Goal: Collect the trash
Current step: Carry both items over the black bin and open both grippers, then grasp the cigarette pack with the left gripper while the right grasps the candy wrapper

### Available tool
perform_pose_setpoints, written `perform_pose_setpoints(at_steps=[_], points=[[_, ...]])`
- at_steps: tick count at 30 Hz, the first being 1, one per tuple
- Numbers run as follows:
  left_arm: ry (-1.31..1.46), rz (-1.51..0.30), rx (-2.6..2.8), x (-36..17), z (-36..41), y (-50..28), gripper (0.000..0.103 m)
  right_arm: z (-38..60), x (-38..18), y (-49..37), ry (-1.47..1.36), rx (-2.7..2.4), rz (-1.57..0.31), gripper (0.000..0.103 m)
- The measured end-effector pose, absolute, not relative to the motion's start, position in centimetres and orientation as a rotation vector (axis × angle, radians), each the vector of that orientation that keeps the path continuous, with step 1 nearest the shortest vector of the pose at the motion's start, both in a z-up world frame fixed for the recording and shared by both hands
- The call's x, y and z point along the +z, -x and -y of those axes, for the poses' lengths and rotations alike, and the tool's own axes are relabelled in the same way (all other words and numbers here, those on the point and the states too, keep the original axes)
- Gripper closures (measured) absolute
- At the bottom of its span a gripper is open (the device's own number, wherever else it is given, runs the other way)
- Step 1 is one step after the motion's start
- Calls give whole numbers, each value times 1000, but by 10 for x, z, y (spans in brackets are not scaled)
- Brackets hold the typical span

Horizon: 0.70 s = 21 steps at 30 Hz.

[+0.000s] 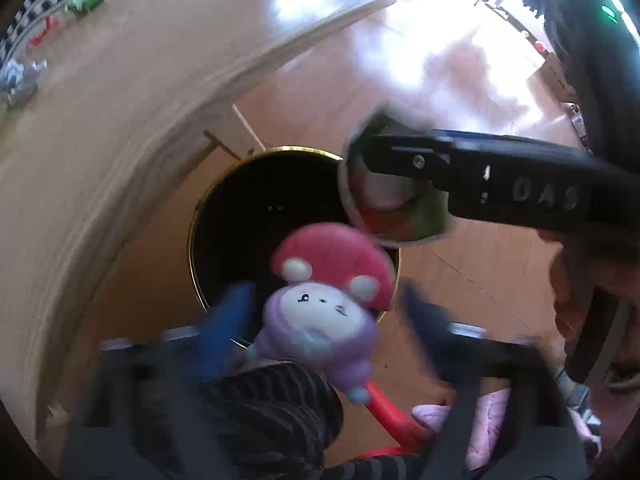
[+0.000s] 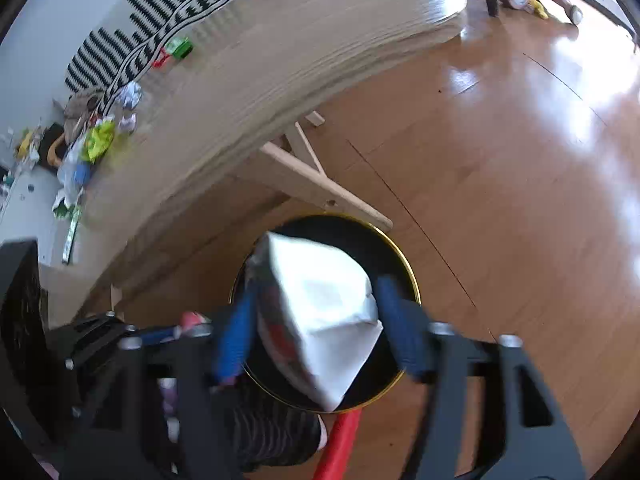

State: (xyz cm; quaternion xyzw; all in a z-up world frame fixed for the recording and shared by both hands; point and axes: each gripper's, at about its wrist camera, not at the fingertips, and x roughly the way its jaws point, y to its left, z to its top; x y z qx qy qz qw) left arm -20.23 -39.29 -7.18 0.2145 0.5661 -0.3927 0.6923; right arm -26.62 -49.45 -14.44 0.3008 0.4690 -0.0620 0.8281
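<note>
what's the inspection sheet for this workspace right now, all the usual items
surface: wooden table, trash left along its far edge.
job's things: black bin with a gold rim on the floor by the table; purple and pink toy figure over its mouth; white wrapper above the same bin.
clutter: crumpled wrappers, green toy on the table.
grippers: left gripper open around the toy figure, blue fingers apart from it; right gripper open, wrapper between the fingers.
cables: nothing seen.
surroundings: wood floor, striped cloth behind the table.
</note>
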Motion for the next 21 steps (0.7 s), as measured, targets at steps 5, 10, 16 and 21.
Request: perform_pose_setpoints(at_steps=[5, 10, 16, 21], points=[[-464, -1216, -871, -48, 378, 198, 6, 508, -124, 278, -645, -199, -930, 7], [-354, -1042, -721, 9, 308, 172, 6, 497, -92, 278, -477, -241, -811, 7], [-186, -966, -304, 41, 173, 118, 6, 443, -72, 220, -337, -96, -791, 7], [-94, -1022, -105, 28, 91, 76, 6, 387, -53, 152, -201, 17, -788, 7]])
